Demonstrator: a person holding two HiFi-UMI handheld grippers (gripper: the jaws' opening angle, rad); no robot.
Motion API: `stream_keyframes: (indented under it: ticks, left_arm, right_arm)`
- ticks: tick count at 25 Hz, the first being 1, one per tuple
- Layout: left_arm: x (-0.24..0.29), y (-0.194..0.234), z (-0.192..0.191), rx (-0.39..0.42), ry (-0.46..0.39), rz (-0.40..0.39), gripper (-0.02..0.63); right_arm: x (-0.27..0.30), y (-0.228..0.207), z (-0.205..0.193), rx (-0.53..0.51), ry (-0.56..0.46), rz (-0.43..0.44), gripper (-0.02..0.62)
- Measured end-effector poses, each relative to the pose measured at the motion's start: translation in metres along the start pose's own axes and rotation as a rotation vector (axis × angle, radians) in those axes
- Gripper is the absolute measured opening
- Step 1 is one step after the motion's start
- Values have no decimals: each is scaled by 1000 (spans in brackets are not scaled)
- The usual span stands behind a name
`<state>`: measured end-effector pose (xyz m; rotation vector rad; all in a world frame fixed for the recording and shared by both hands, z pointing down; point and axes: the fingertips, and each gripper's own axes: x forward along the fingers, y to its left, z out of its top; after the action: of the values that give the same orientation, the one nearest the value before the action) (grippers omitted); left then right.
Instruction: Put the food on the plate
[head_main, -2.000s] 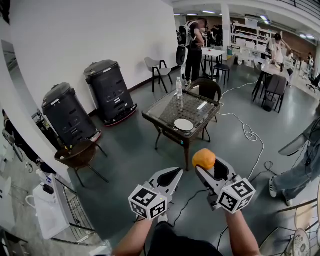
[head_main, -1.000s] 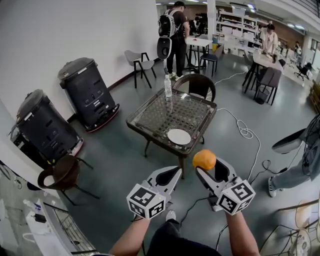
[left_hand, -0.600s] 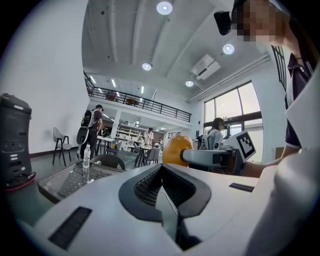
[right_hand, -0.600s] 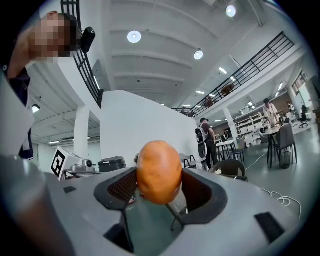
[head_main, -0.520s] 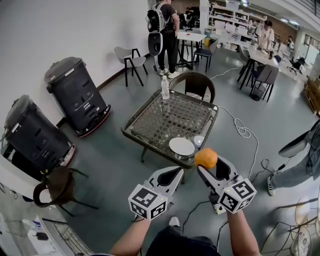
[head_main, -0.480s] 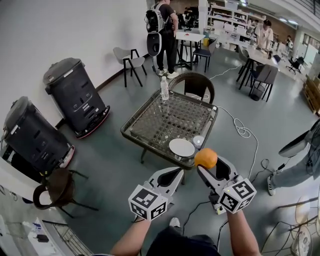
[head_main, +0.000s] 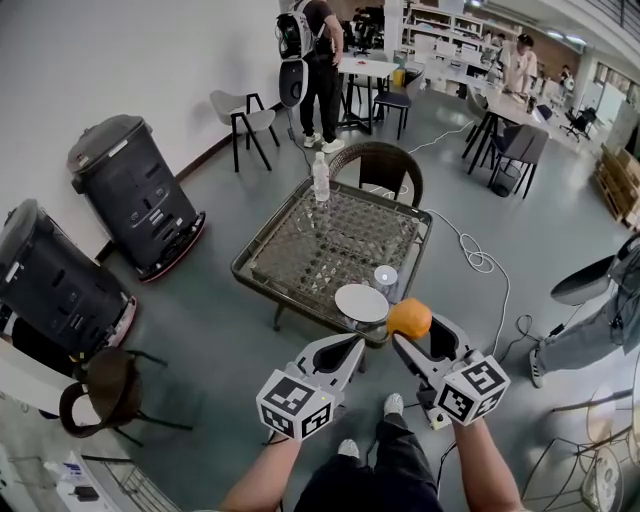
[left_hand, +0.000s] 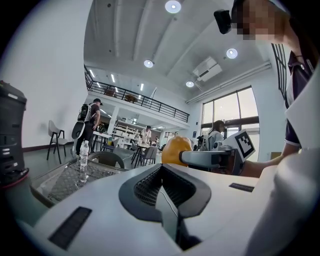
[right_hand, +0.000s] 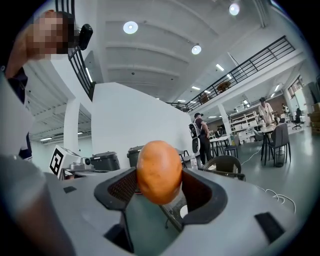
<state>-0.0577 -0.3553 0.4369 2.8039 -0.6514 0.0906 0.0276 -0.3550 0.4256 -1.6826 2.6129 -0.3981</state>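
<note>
In the head view I have the right gripper (head_main: 412, 337) clamped on the orange (head_main: 409, 317), which sits at its jaw tips in the air. The plate (head_main: 361, 303) lies just ahead and left of that gripper, at the near edge of the table (head_main: 290, 258), with nothing on it. A cup (head_main: 386, 277) stands just past the plate and a bottle (head_main: 321, 180) at the table's far side. The left gripper (head_main: 346, 347) hangs beside the right one, short of the table

In the left gripper view the left gripper (left_hand: 161, 169) has its jaws closed tip to tip with nothing between them. Just ahead and to its right I see the orange (left_hand: 174, 149) pinched by the right gripper (left_hand: 192, 158). The bottle (left_hand: 83, 155) stands far ahead to the left on the table (left_hand: 60, 182)

In the right gripper view the right gripper (right_hand: 159, 183) has its jaws spread only as wide as the orange (right_hand: 159, 167), pressing it from both sides. Below the orange, in the gap between the jaws, a bit of the plate (right_hand: 184, 211) shows. The left gripper (right_hand: 65, 161) sits off to the left
</note>
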Motion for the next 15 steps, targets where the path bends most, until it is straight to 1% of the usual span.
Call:
stream_keyframes:
  ticks: [7,11,13,15]
  left_arm:
    - [22,24,8,11,5,23,9]
    - [42,42,11,24,13,45,9]
    - [54,56,9,27,29,61,9]
    - [66,73,5,23,48,79,9]
  right_arm:
    - [33,-22,8,-8,5,29,288]
    - [58,-47,8,-14,24,31,288]
    - [76,-61,4,-15,46,43,288]
    - [95,-74,-6,-29,92,61,288]
